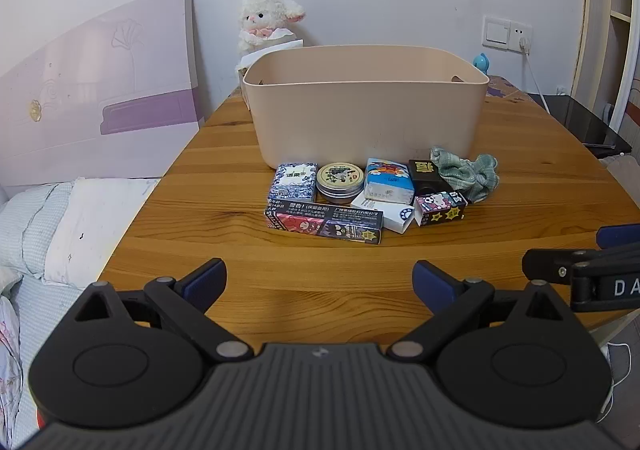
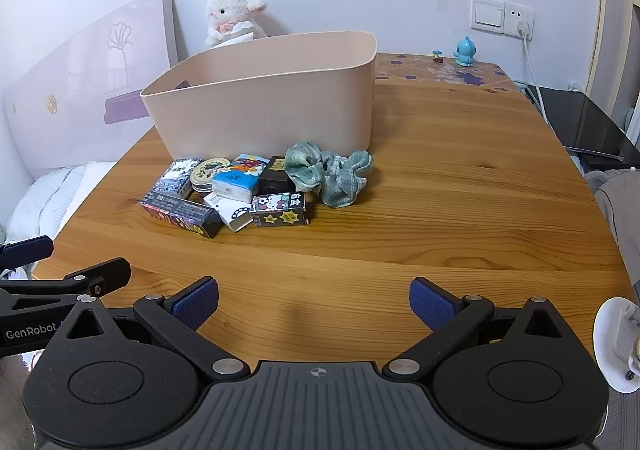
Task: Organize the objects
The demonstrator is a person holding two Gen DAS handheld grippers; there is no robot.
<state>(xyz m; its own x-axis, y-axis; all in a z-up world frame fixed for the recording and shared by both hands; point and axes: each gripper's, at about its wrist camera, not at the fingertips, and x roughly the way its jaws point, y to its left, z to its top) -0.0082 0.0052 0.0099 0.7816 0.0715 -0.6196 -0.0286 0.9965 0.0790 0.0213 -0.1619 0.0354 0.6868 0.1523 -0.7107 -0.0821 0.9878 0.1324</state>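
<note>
Beige bin [image 1: 366,117], one tin [image 1: 340,179], one scrunchie [image 1: 468,173], perhaps six packets; both hand-held grippers [image 1: 320,282] [image 2: 314,300] wide, empty.

"GenRobot" is printed on the left claw [image 2: 64,282]; "DA" shows on the right claw [image 1: 580,258].

The beige bin [image 1: 366,117] hides the plush lamb's [image 1: 268,23] lower body — its floor unseen too.

Small boxes [image 1: 322,223], a tin [image 1: 340,179] and a cloth [image 1: 468,173] lie on the table [image 1: 520,185] before the bin [image 1: 366,105].
</note>
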